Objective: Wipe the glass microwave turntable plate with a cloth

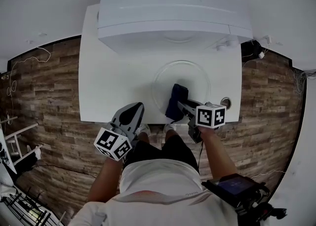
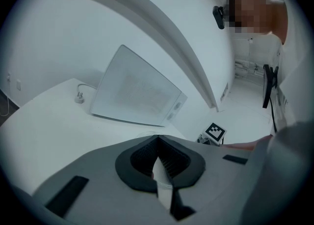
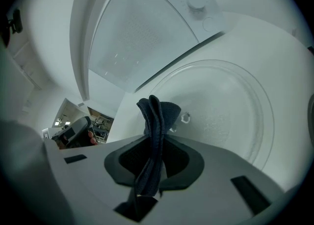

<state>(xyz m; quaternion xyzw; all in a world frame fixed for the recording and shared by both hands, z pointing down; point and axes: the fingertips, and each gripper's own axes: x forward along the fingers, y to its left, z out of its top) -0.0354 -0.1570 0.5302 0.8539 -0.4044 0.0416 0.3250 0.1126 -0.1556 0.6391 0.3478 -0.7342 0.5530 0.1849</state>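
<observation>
Nearest, directly below: the person's pale shirt and dark shorts, standing at the near edge of a white table. Floor is wood plank to either side. Microwave, white, sits at the far side of the table with its door shut and two knobs at its right end. The plate, clear glass and round, lies flat on the table just in front of the microwave, right of the table's middle; from the right gripper view its rim curves wide around the far and right side. Left gripper hangs over the near table edge, left of the plate and apart from it; its jaws are brought together at the tips with nothing between them. Right gripper is clamped on the cloth, dark blue and folded, its long axis running near to far along the jaws, the free end standing out past the tips over the plate's near-left rim. Cannot tell whether cloth is pressed on glass or just above it. A small round metal piece sits on the table just right of the plate. Judgement: the bare glass lies ahead and to the right of the cloth, so the wipe should sweep far and right; the right hand is much the nearer, and the left could steady the rim.
</observation>
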